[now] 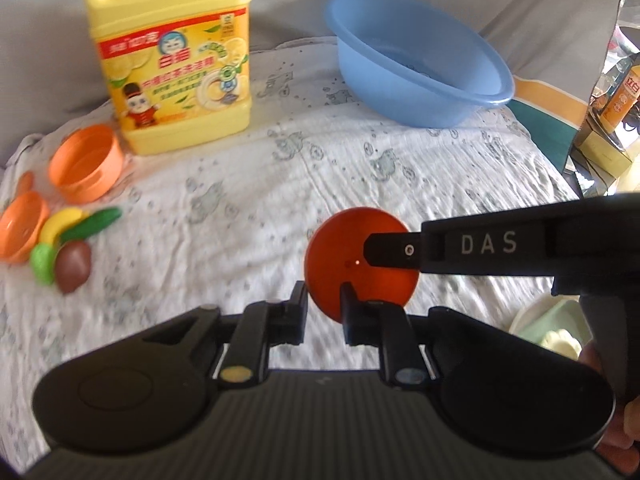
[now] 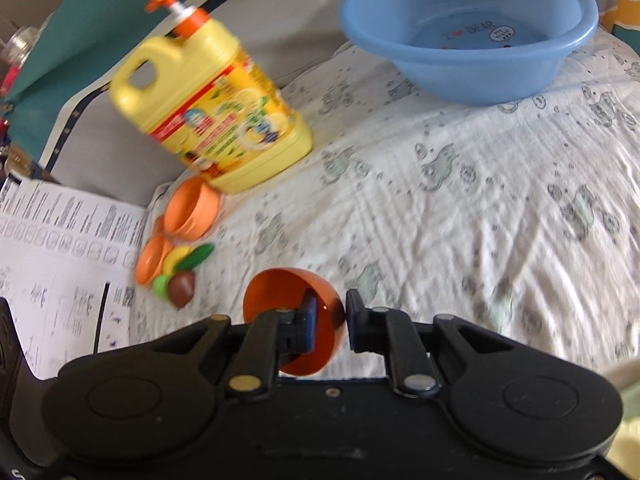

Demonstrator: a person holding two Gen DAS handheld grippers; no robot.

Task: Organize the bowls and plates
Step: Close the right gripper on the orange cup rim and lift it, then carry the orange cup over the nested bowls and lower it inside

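Observation:
A small dark-orange bowl [image 1: 352, 256] is held above the white cloth, its rounded underside facing the left wrist camera. My right gripper [image 2: 328, 322] is shut on its rim, one finger inside the bowl [image 2: 294, 312] and one outside. In the left wrist view the right gripper's finger [image 1: 394, 249] reaches in from the right across the bowl. My left gripper [image 1: 323, 306] is open just below the bowl, its jaws on either side of the lower edge. A light-orange bowl [image 1: 86, 162] lies tilted at the left, with another orange bowl [image 1: 22, 226] beside it.
A yellow detergent jug [image 1: 174, 60] stands at the back left. A blue basin [image 1: 416, 60] sits at the back right. Toy fruit and vegetables [image 1: 68, 248] lie at the left. Printed paper [image 2: 60, 264] lies off the cloth's left. A pale green container [image 1: 554, 326] is at the lower right.

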